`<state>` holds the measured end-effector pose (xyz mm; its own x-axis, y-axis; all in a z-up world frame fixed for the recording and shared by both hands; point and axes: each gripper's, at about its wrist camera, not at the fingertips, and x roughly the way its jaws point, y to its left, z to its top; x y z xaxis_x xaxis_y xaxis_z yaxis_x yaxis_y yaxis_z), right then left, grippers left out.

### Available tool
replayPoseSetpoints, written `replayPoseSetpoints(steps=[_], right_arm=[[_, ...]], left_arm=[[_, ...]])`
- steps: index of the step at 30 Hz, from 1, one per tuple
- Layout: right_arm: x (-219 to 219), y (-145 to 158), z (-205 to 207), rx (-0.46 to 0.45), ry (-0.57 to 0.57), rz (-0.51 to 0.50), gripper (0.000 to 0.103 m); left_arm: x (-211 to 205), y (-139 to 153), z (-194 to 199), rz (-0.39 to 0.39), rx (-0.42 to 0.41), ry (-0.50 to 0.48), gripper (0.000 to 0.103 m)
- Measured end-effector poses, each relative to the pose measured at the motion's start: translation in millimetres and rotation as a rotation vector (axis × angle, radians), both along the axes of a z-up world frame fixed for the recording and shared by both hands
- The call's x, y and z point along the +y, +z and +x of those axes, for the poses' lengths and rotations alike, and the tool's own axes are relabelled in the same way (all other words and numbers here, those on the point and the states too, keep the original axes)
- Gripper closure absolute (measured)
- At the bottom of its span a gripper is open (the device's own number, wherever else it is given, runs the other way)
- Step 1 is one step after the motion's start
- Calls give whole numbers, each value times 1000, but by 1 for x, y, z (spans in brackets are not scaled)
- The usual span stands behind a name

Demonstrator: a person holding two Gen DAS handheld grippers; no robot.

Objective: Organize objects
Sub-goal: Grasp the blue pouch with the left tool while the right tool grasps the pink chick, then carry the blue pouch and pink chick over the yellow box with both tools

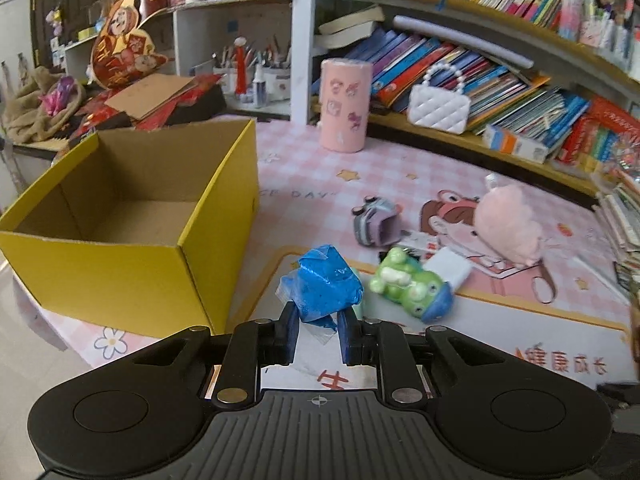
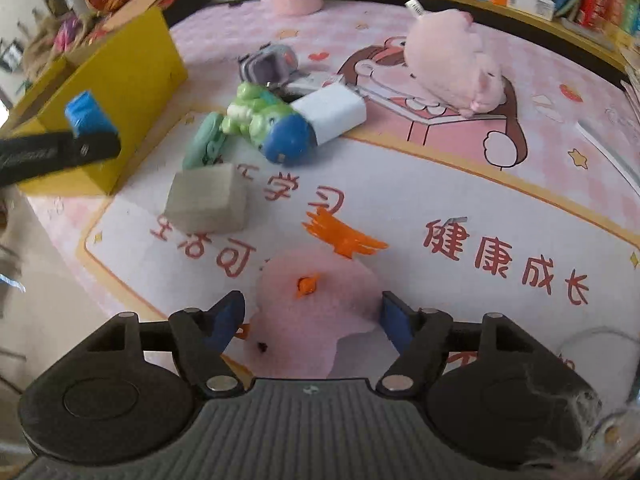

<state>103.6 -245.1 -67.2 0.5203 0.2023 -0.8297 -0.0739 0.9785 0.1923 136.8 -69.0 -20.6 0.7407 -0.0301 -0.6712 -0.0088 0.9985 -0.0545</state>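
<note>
left wrist | blue crumpled wad [image 1: 320, 284] | wrinkled, glossy, pinched between fingers [image 1: 289, 328]

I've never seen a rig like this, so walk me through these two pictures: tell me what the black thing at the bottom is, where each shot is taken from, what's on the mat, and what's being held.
The black shape at the bottom of each picture is a hand-held two-finger gripper; a person holds one in each hand, and a fisheye camera on each looks along its fingers.

The left wrist view shows the left gripper shut on a crumpled blue object, beside an open yellow box.

In the right wrist view, the right gripper is open around a pink soft toy, not closed on it.

On the pink mat lie a green toy figure, a white block, a beige block, a small grey-purple toy and a pink plush.
</note>
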Motion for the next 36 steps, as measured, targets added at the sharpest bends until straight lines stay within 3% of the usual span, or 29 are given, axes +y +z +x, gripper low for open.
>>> replayPoseSetpoints(steps=[5, 10, 23, 36], right_arm=[[15, 27, -6, -130, -32, -24, 32], [43, 46, -12, -198, -45, -24, 32], [158, 57, -60, -202, -58, -37, 32], [256, 59, -94, -212, -24, -20, 32]], left_arm=[[11, 16, -11, -46, -47, -42, 84], [36, 22, -26, -64, -76, -88, 84], [141, 21, -86, -74, -55, -141, 84], [230, 28, -130, -74, -84, -75, 84]])
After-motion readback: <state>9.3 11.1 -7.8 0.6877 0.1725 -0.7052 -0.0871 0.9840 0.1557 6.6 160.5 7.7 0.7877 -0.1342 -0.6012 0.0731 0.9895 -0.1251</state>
